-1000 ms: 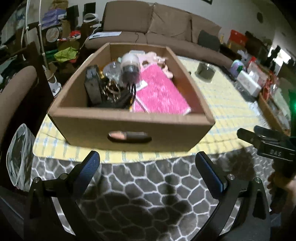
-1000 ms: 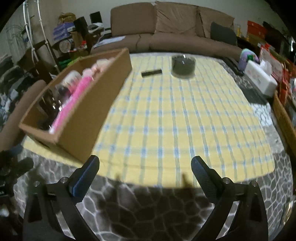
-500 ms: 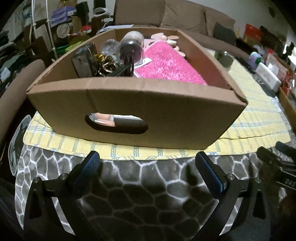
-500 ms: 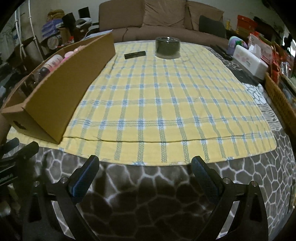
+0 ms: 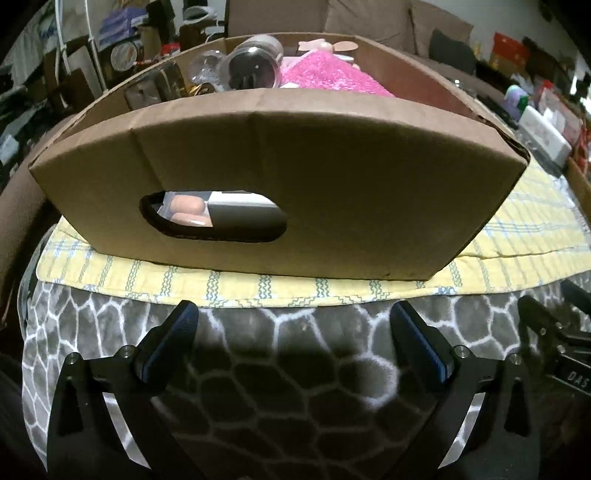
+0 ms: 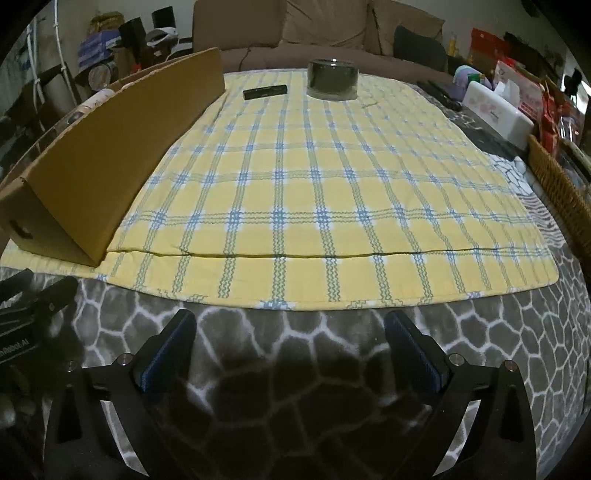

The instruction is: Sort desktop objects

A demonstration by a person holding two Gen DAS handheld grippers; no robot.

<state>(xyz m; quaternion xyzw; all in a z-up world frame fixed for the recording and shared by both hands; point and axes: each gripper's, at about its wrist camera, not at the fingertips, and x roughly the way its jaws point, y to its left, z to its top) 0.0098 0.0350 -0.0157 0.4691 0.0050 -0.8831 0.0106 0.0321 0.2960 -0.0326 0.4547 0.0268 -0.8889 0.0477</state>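
Note:
A brown cardboard box (image 5: 332, 192) sits on the yellow checked cloth (image 6: 332, 192), close in front of my left gripper (image 5: 293, 325), which is open and empty, low over the grey patterned cover. The box holds a pink fuzzy item (image 5: 325, 75), a dark round-ended container (image 5: 253, 68) and other small things. In the right wrist view the box (image 6: 110, 147) stands at the left. My right gripper (image 6: 290, 332) is open and empty at the table's near edge. A black slim bar (image 6: 265, 92) and a dark round tin (image 6: 332, 79) lie far on the cloth.
A white tissue box (image 6: 495, 110) and a wicker basket (image 6: 557, 184) stand at the right edge. A brown sofa (image 6: 325, 26) is behind the table. Cluttered shelves stand at the far left. The other gripper (image 5: 554, 350) shows at the left view's right edge.
Both grippers have dropped lower and moved closer to the table's near edge. The box now fills the left view, its front wall and handle hole facing me.

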